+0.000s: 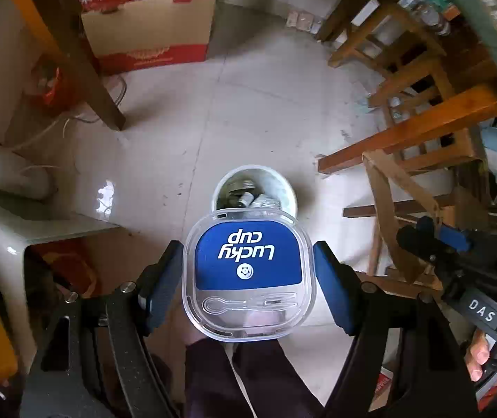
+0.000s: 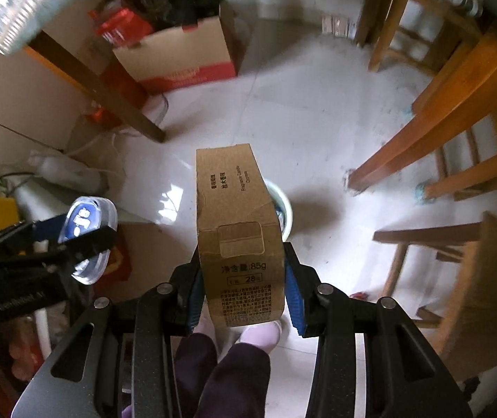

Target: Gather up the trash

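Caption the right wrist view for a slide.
Right hand-held gripper clamps a brown cardboard box above a small white bin on the tiled floor.

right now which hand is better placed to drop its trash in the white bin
Left, marginally. Its Lucky Cup container hangs just short of the white bin, whose opening shows clearly. The right gripper's cardboard box hides most of the bin.
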